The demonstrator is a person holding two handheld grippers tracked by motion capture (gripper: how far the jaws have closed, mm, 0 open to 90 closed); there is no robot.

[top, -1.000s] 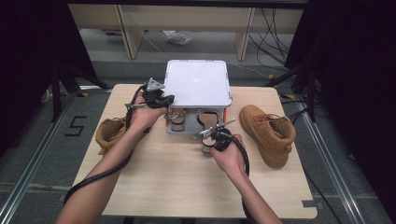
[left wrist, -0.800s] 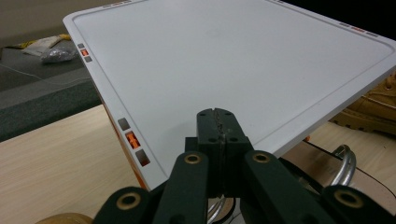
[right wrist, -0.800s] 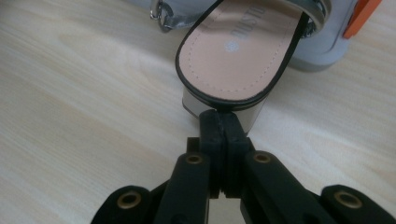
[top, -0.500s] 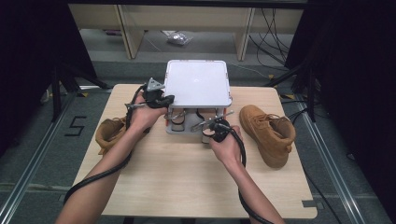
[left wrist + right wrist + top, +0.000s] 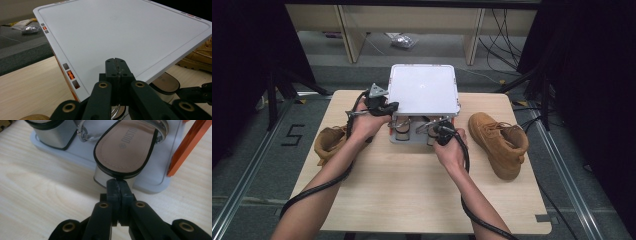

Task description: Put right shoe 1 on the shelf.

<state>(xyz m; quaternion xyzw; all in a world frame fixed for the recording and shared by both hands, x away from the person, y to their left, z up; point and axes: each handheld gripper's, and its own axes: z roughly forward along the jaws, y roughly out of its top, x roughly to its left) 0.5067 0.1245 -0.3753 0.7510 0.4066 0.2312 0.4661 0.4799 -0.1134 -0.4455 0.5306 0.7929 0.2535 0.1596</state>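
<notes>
Tan insole (image 5: pixel 125 146) printed "BUSTO", right gripper (image 5: pixel 117 185) closed empty, left gripper (image 5: pixel 116 65) closed empty

1. Two tan work boots: one boot (image 5: pixel 499 142) at the right of the table, the other boot (image 5: pixel 331 142) at the left, partly behind the left forearm.
2. Two silver block-heeled sandals (image 5: pixel 126 146), side by side in the rack's lower level.
3. One white rack (image 5: pixel 424 90) with a flat top panel and orange side pieces.
4. Two hand-held grippers: left gripper (image 5: pixel 389 106), right gripper (image 5: pixel 432 127).
5. One wooden table (image 5: pixel 412 190).
</notes>
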